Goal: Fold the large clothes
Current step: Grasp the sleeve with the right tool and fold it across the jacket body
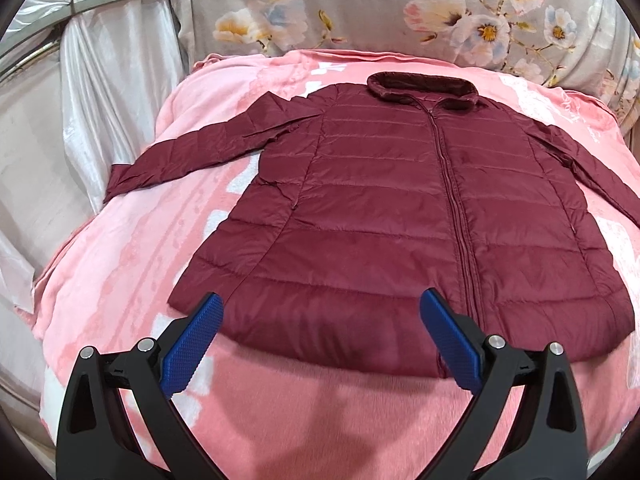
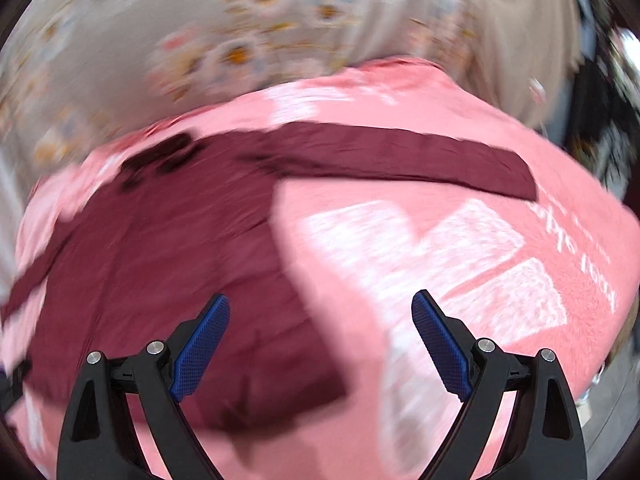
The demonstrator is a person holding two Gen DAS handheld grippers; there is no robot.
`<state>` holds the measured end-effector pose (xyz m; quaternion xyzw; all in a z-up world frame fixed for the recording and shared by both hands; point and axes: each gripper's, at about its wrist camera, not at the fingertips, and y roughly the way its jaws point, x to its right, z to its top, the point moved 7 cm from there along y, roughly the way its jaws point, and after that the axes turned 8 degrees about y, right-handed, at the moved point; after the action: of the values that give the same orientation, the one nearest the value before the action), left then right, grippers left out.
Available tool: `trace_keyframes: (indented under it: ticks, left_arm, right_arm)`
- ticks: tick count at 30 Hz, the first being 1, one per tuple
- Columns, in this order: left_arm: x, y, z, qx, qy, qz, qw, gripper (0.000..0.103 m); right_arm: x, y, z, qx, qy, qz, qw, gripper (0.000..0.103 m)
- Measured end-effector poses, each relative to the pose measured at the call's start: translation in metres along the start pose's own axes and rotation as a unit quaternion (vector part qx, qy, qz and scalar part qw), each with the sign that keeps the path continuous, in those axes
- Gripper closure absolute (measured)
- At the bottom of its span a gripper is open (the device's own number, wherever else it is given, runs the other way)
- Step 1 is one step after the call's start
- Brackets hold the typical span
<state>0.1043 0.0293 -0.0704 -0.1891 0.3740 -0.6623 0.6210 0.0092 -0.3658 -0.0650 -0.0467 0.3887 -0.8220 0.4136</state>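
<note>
A maroon quilted jacket [image 1: 384,208] lies flat and zipped on a pink blanket [image 1: 120,272], collar at the far end, both sleeves spread outward. My left gripper [image 1: 322,300] is open just above the jacket's near hem, with nothing between its blue pads [image 1: 192,348]. The right wrist view is motion-blurred. There the jacket [image 2: 168,264] fills the left side and its right sleeve [image 2: 400,156] stretches across the blanket [image 2: 460,264]. My right gripper [image 2: 320,300] is open over the jacket's right hem corner, holding nothing.
A floral beige cushion or sofa back [image 1: 380,8] rises behind the blanket. Shiny silver-white fabric [image 1: 100,92] hangs at the left. Dark clutter [image 2: 608,120] shows at the far right edge of the right wrist view.
</note>
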Motion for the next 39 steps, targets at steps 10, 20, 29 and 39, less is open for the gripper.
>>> trace_keyframes:
  ticks: [10,20,29,39]
  left_arm:
    - [0.013,0.042,0.027,-0.006,0.002,-0.008,0.9999,0.006]
    - [0.015,0.076,0.041,-0.037,-0.022,-0.033,0.9985,0.006]
    - [0.008,0.084,0.057,-0.023,-0.034,-0.043,0.9982,0.006]
    - [-0.043,0.079,0.067,0.004,-0.082,-0.029,0.9962,0.006]
  right_arm:
    - [0.172,0.107,0.098,0.001,0.225,-0.060,0.973,0.014]
    - [0.212,0.157,0.137,0.023,0.282,-0.075,0.956,0.047]
    - [0.106,0.133,0.210,0.093,0.200,0.006,0.975,0.096]
    - [-0.245,0.053,0.177,0.096,-0.104,0.257,0.956,0.097]
